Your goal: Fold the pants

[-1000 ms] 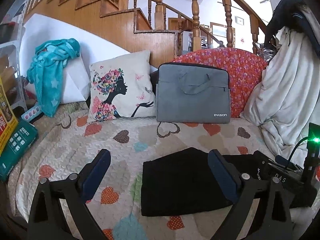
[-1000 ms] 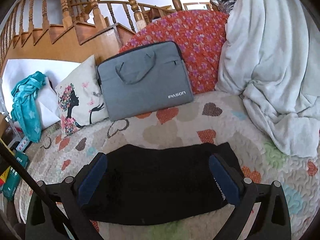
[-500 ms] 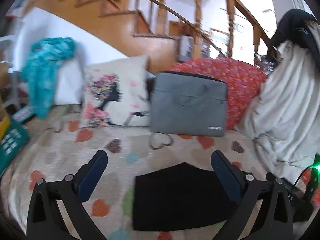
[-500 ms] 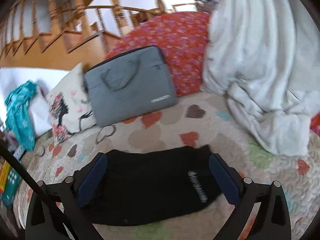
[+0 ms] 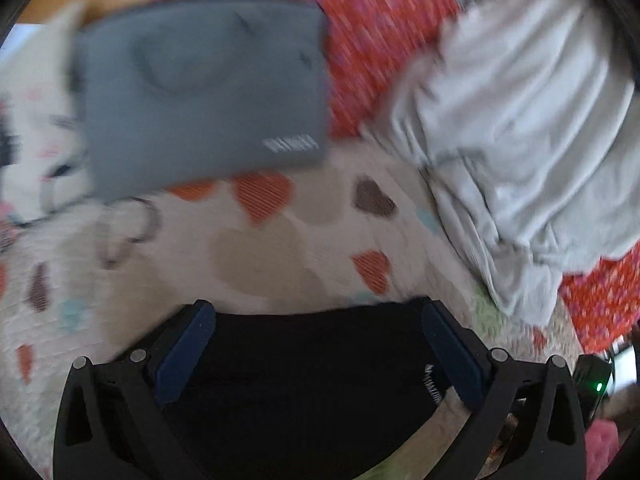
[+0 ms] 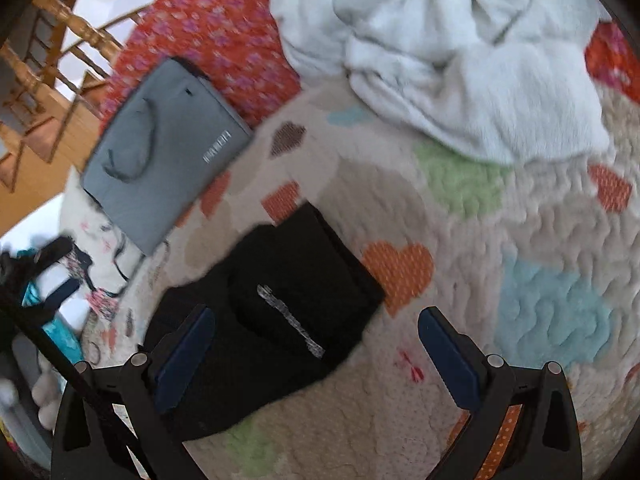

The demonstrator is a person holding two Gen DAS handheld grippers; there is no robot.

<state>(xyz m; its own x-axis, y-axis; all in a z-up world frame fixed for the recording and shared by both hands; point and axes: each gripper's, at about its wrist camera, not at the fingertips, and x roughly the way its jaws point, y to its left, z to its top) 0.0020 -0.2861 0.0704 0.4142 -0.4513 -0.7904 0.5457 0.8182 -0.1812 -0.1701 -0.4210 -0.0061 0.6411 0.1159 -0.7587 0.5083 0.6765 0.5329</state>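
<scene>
Left wrist: fingers (image 5: 184, 356) apart, just opened wider, nothing pinched; view now swung over the folded black pants (image 5: 312, 376) on the heart quilt (image 5: 280, 248).
Right wrist: right gripper (image 6: 316, 356) spread, empty; pants compact bundle, fold apparently finished.

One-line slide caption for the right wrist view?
Open right gripper above folded black pants on a heart-print quilt, gray laptop bag behind.

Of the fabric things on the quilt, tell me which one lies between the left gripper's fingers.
The folded black pants. The grey laptop bag and the rumpled white blanket lie farther back.
</scene>
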